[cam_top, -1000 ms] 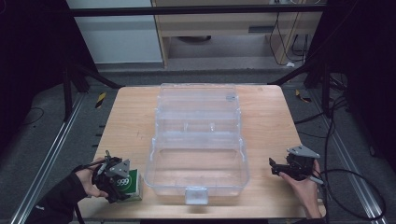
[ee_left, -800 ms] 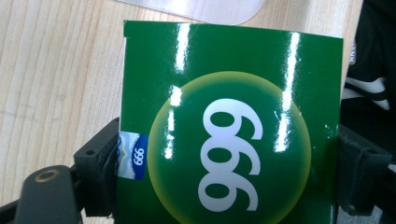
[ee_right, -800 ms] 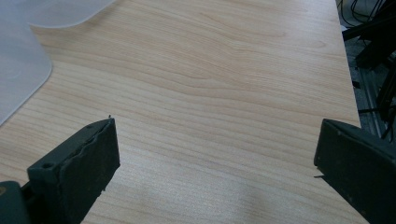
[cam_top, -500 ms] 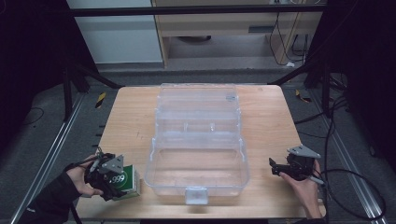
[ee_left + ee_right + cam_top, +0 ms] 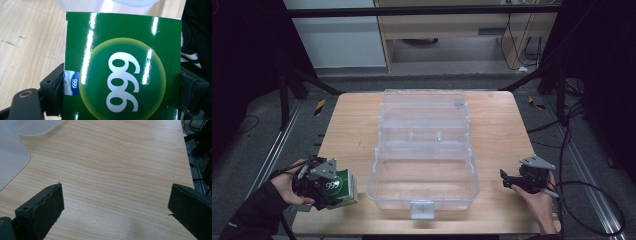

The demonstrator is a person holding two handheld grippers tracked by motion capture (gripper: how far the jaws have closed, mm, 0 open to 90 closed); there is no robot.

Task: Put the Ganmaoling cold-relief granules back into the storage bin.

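Now the left claw [image 5: 333, 191] pinches a glossy green carton printed with 999 [image 5: 340, 186] at the near left corner of the bench [image 5: 357, 125], and against the two earlier high views the hand and carton sit a shade higher and further toward that corner, so the carton looks to have come up off the wood rather than resting on it. In the left gripper view the carton [image 5: 122, 72] stands between the two black jaws, whose pads press on both its sides; the grip has only firmed a little over the last second. The clear plastic storage box [image 5: 422, 165], lid swung open toward the far side, lies in the middle of the bench just beside the carton, its near tray empty. The right claw [image 5: 510, 181] has stayed put near the right edge, spread wide with nothing between its pads, over bare wood in the right gripper view [image 5: 115, 202]. By my reading the pick-up is done, and carrying the carton across into the open box comes next
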